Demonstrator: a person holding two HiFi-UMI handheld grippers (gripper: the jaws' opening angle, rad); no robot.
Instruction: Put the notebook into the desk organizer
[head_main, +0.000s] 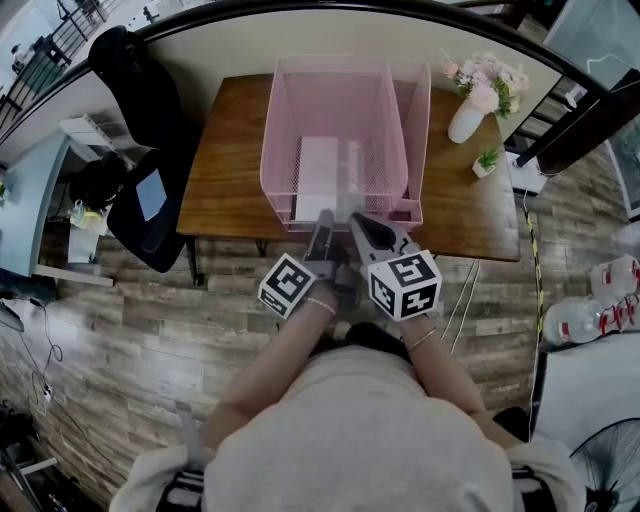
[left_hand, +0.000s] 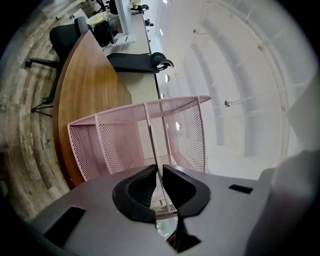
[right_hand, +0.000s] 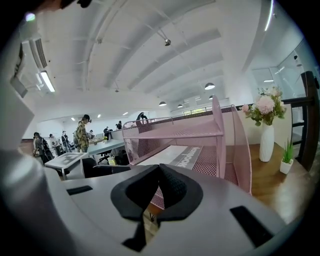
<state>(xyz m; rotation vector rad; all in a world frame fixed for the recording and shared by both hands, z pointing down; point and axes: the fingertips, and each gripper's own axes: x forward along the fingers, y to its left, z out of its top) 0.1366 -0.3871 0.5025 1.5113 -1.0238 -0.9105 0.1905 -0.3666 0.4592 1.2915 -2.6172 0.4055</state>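
Note:
A pink mesh desk organizer (head_main: 335, 75) stands on the wooden table (head_main: 225, 160). The white notebook (head_main: 318, 165) lies inside it, and in the right gripper view it rests flat on the lower tray (right_hand: 180, 155) with a grey printed band. Both grippers sit at the organizer's front edge. My left gripper (head_main: 325, 222) has its jaws a narrow slit apart (left_hand: 161, 170); a thin pale edge runs through the slit, and whether it is the notebook's or a divider's I cannot tell. My right gripper (head_main: 362, 225) is shut and empty (right_hand: 160, 169), just in front of the tray.
A white vase of pink flowers (head_main: 470, 110) and a small potted plant (head_main: 486, 162) stand on the table's right end. A black office chair (head_main: 150, 190) is left of the table. The organizer's mesh walls (right_hand: 225, 135) rise close to the right of my right gripper.

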